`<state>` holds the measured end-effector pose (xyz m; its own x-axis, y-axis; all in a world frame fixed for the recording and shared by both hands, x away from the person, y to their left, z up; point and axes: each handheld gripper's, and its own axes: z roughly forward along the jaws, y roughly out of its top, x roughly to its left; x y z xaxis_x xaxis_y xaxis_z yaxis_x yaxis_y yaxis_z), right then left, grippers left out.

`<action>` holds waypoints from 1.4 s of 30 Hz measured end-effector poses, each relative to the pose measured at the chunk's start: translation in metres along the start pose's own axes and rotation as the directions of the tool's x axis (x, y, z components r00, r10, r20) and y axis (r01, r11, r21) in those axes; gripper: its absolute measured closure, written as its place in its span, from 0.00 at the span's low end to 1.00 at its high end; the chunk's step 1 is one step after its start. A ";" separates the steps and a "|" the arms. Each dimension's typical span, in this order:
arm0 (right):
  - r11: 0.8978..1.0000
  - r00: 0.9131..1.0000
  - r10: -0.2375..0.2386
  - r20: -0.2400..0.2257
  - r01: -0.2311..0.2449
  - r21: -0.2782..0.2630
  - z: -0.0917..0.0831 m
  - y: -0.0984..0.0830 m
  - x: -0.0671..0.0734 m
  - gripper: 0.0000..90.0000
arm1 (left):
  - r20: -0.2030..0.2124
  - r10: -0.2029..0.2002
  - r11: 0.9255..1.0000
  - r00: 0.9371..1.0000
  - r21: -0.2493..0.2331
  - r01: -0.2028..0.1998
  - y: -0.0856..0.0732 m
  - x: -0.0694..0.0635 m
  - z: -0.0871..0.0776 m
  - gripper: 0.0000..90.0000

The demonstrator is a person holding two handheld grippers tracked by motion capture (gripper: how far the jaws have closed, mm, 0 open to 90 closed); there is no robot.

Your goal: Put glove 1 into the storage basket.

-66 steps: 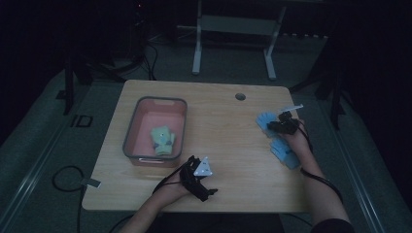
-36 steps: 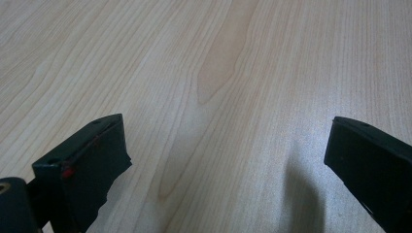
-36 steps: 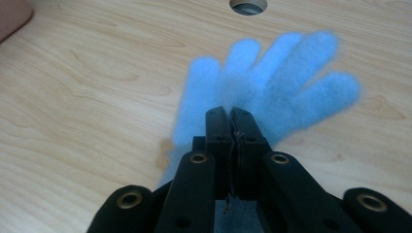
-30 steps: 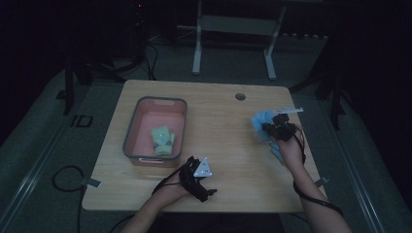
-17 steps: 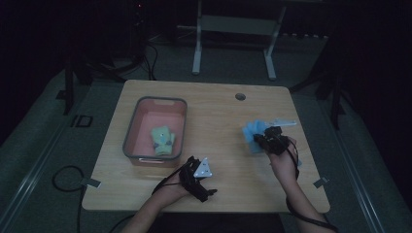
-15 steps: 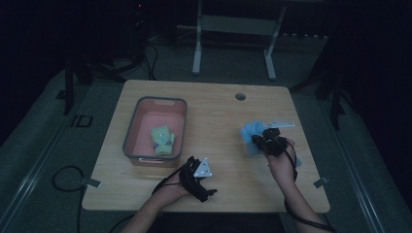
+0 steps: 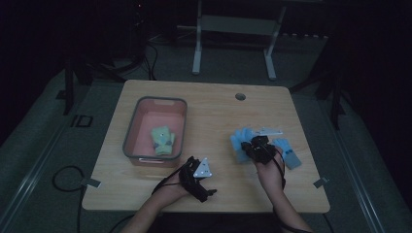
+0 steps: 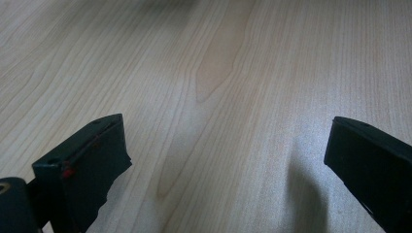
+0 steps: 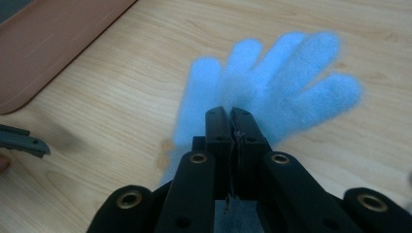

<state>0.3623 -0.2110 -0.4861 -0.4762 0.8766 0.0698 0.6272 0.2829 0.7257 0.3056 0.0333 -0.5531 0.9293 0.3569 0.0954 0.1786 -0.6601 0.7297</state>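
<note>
My right gripper (image 7: 255, 145) (image 9: 231, 114) is shut on a fuzzy light-blue glove (image 7: 239, 144) (image 9: 272, 73), whose fingers spread out ahead of the closed jaws just over the wooden table (image 7: 218, 111). A second blue glove (image 7: 289, 154) lies flat on the table just to the right of that hand. My left gripper (image 7: 198, 175) (image 8: 228, 145) rests near the table's front edge, open, its jaws far apart with only bare wood between them. A pink bin (image 7: 145, 121) (image 9: 58, 43) at the left holds a pale green glove pair (image 7: 163, 140).
A small round hole (image 7: 240, 96) sits near the table's far edge. Metal stand legs (image 7: 197, 48) rise behind the table, and a cable (image 7: 63, 177) loops on the floor at the left. Bare wood lies between the bin and the right hand.
The right gripper has carried the blue glove leftward and nearer the person, away from the table's right edge. The other blue glove stays on the table. The left gripper has kept still.
</note>
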 end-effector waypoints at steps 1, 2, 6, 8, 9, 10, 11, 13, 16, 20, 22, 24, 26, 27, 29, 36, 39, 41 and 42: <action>1.000 1.000 0.003 0.005 -0.003 0.002 0.001 -0.002 0.001 0.97 | 0.001 0.000 1.000 1.000 0.000 0.000 0.000 0.000 0.000 0.02; 1.000 1.000 0.003 0.005 -0.004 0.006 0.003 -0.004 0.002 0.97 | 0.001 0.000 1.000 1.000 -0.001 0.000 0.000 0.000 0.000 0.02; 1.000 1.000 0.008 0.002 -0.008 0.019 0.011 -0.010 0.003 0.97 | 0.000 0.005 1.000 1.000 0.001 -0.005 0.000 0.000 0.000 0.02; 1.000 1.000 0.013 -0.001 -0.013 0.022 0.012 -0.011 0.004 0.97 | -0.001 0.005 1.000 1.000 0.000 -0.005 0.000 0.000 0.000 0.02; 0.999 1.000 0.016 -0.001 -0.016 0.028 0.014 -0.013 0.004 0.97 | 0.001 0.004 1.000 1.000 -0.001 -0.004 0.000 0.000 0.000 0.02; 0.999 1.000 0.021 -0.003 -0.021 0.034 0.018 -0.015 0.004 0.97 | 0.001 0.001 1.000 1.000 -0.002 -0.001 0.000 0.000 0.000 0.02; 0.999 1.000 0.020 0.000 -0.020 0.036 0.020 -0.017 0.004 0.97 | 0.001 0.000 1.000 1.000 -0.004 0.000 0.000 0.000 0.000 0.02; 0.999 1.000 0.023 0.004 -0.023 0.045 0.024 -0.019 0.003 0.96 | 0.002 0.005 1.000 1.000 0.001 -0.005 0.000 0.000 0.000 0.02; 0.998 0.999 0.034 0.005 -0.034 0.050 0.028 -0.022 0.001 0.96 | 0.003 0.008 1.000 1.000 0.004 -0.008 0.000 0.000 0.000 0.02; 0.997 0.999 0.039 0.009 -0.040 0.069 0.036 -0.028 0.001 0.92 | 0.002 0.003 1.000 1.000 0.001 -0.003 0.000 0.000 0.001 0.02; 0.996 0.999 0.036 0.017 -0.037 0.087 0.041 -0.031 0.000 0.85 | 0.001 0.002 1.000 1.000 -0.001 -0.002 -0.001 0.000 0.000 0.02; 0.994 0.999 0.038 0.013 -0.039 0.099 0.045 -0.035 -0.001 0.81 | 0.001 0.003 1.000 1.000 0.000 -0.003 -0.001 0.000 0.000 0.02; 0.994 0.999 0.045 0.002 -0.045 0.099 0.045 -0.035 -0.001 0.76 | 0.001 0.005 1.000 1.000 0.001 -0.005 -0.001 0.000 0.000 0.02; 0.994 0.999 0.046 -0.001 -0.046 0.101 0.045 -0.034 0.000 0.74 | 0.001 0.006 1.000 1.000 0.002 -0.006 -0.001 0.000 0.000 0.02; 0.994 0.999 0.037 -0.006 -0.036 0.100 0.044 -0.032 0.000 0.70 | 0.003 0.007 1.000 1.000 0.001 -0.007 -0.001 0.000 0.000 0.02; 0.995 0.996 -0.047 -0.070 0.053 0.086 0.029 -0.026 -0.012 0.64 | 0.003 0.009 1.000 1.000 0.001 -0.009 -0.001 0.000 0.000 0.02; 0.992 0.992 -0.102 -0.080 0.107 0.067 0.018 -0.025 -0.024 0.64 | 0.003 0.010 1.000 1.000 0.003 -0.010 -0.001 0.000 0.000 0.02; 0.990 0.989 -0.128 -0.074 0.132 0.054 0.009 -0.023 -0.034 0.65 | 0.003 0.009 1.000 1.000 0.004 -0.009 -0.001 0.000 0.000 0.02; 0.989 0.987 -0.138 -0.087 0.141 0.032 0.004 -0.022 -0.040 0.67 | 0.002 0.007 1.000 1.000 0.004 -0.007 -0.001 0.000 0.001 0.02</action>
<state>0.3698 -0.2504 -0.5079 -0.6103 0.7917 0.0285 0.5729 0.4162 0.7061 0.3059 0.0338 -0.5544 0.9310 0.3512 0.0995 0.1732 -0.6650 0.7264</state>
